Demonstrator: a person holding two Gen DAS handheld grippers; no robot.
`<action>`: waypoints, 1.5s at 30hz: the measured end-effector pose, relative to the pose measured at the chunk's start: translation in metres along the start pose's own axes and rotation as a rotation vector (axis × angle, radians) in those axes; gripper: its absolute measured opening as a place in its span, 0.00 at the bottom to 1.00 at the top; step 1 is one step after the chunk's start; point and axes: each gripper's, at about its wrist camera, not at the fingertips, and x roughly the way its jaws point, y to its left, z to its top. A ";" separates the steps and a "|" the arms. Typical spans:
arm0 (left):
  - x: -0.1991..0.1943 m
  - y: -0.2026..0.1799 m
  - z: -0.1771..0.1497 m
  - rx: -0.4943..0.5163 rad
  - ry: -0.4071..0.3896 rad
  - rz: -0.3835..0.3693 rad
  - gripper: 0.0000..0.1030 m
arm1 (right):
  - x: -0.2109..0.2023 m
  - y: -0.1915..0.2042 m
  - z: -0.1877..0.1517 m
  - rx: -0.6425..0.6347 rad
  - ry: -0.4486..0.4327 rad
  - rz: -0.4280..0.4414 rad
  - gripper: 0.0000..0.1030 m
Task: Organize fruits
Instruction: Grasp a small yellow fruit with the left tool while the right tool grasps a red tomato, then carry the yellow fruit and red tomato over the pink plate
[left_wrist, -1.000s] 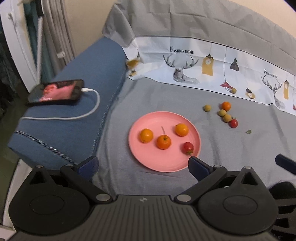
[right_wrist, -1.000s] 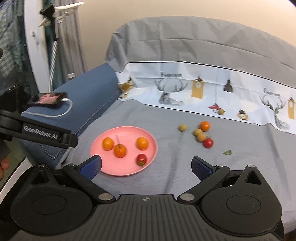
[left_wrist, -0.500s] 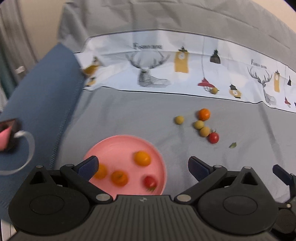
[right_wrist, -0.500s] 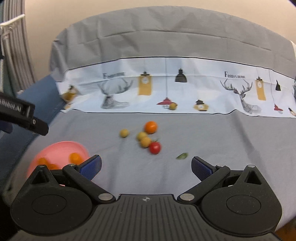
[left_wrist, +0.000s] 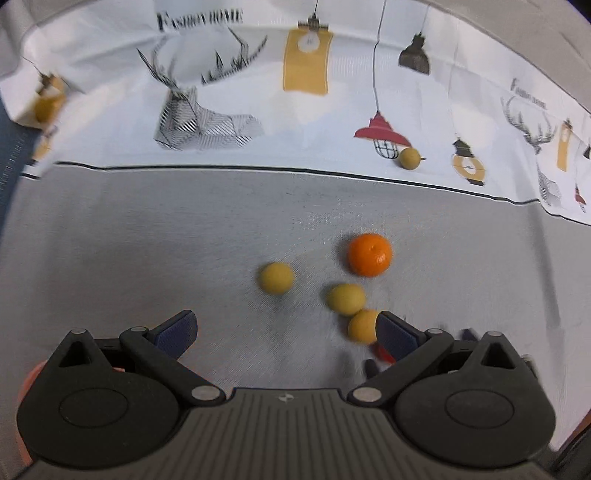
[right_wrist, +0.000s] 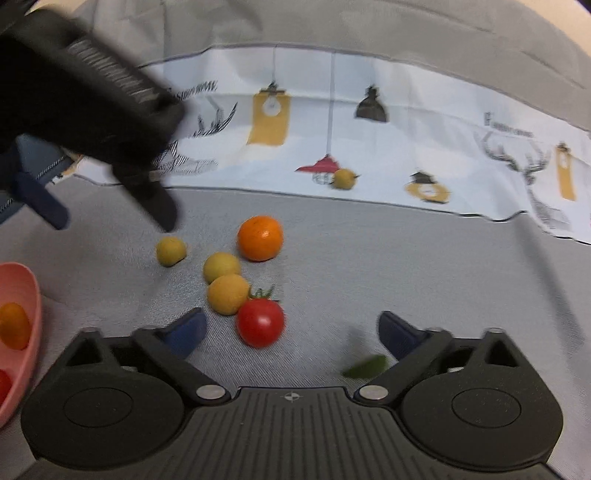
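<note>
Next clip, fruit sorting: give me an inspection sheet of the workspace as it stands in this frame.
Surface: grey cloth with a white printed band behind; views motion-blurred.
Job's things: orange, three yellow fruits in a loose cluster, red tomato beside the nearest yellow one, a lone yellow fruit on the printed band; pink plate at the left edge already holds fruit.
Clutter: small green leaf.
Grippers: left tool open over the cluster, nothing between its fingers; right tool closing, tomato between its fingers, not yet pressed.
Cables: nothing seen.
Surroundings: blue upholstery at far left.
</note>
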 end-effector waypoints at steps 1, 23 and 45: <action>0.010 -0.001 0.004 -0.008 0.015 0.002 1.00 | 0.005 0.001 0.000 -0.002 0.002 0.011 0.73; 0.060 -0.018 0.022 -0.136 0.107 0.007 0.30 | 0.009 -0.040 -0.009 0.110 -0.044 -0.106 0.31; -0.173 0.074 -0.146 -0.148 -0.103 -0.002 0.30 | -0.185 0.031 -0.008 0.071 -0.005 0.138 0.31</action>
